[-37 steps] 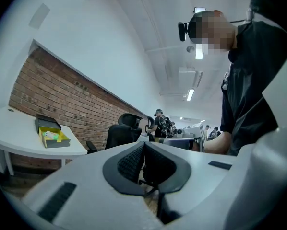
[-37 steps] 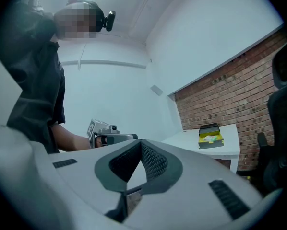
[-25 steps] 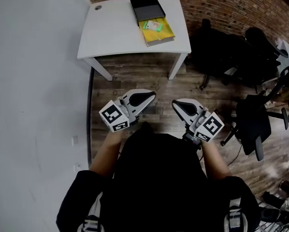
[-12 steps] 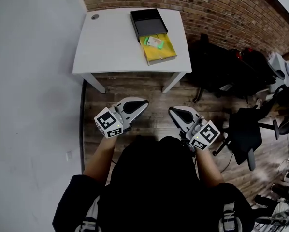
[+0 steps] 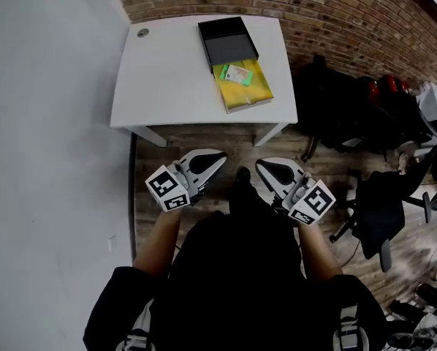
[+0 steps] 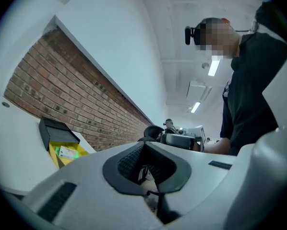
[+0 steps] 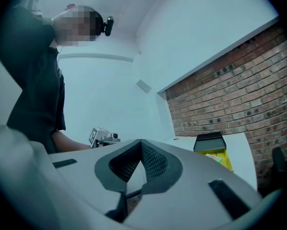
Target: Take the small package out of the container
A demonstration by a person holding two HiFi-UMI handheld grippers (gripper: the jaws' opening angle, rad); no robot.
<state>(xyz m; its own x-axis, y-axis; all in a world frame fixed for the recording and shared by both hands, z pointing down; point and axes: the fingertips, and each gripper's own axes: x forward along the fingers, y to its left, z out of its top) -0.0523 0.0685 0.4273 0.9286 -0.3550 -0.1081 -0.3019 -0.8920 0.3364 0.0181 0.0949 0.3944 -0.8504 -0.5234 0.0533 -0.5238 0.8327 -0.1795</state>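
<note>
Two grippers, the left gripper (image 5: 220, 155) and the right gripper (image 5: 262, 165), hang above the floor (image 5: 233, 141), well short of the table (image 5: 167, 72), jaws together on nothing. The small package (image 5: 238, 74) lies in the yellow container (image 5: 256, 98) beside a black box (image 5: 228, 42).

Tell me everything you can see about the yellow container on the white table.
The yellow container is a shallow, rectangular open box, cardboard-like, lying flat at the white table's right side, reaching its near edge. A small green-and-white package lies inside, toward its far end. A black open tray abuts its far side; whether that is a hinged lid I cannot tell.
</note>
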